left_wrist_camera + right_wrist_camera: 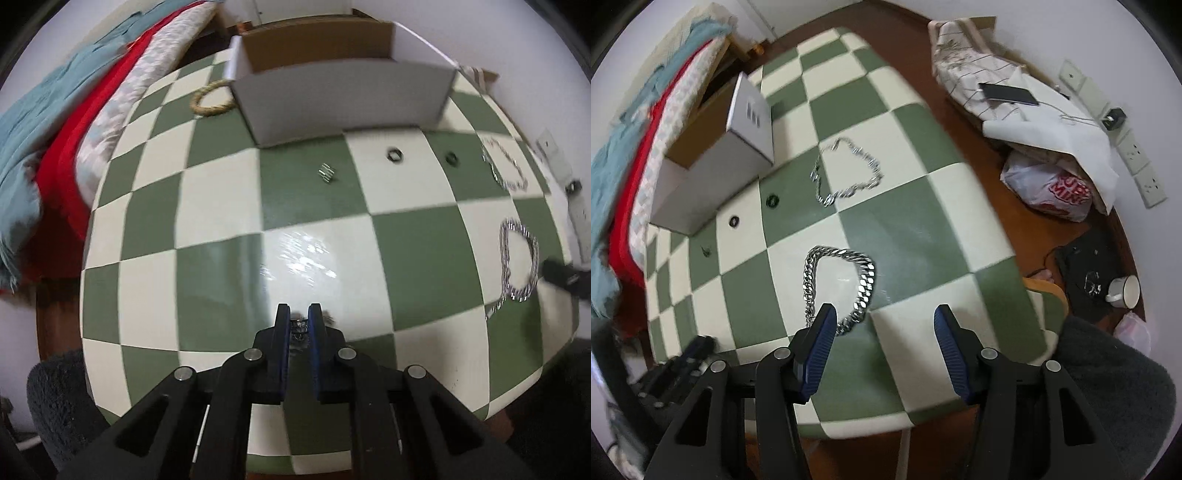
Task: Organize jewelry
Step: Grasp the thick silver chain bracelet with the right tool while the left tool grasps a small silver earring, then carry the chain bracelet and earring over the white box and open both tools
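A phone [1008, 93] lies on cloth beside a plastic bag [1049, 190].

So the open white cardboard box [343, 92] is sitting at the far end of the green-and-cream checkered bench [221, 229], a woven rope ring [211, 99] just left of it. Three small dark metal rings [395, 154] are lying in front, with two silver chains [846, 171] further right.

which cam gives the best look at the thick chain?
Right wrist view: the thick chain lies whole and sharp just ahead of the open right gripper. Left wrist view shows it small, blurred and warped at the right edge.
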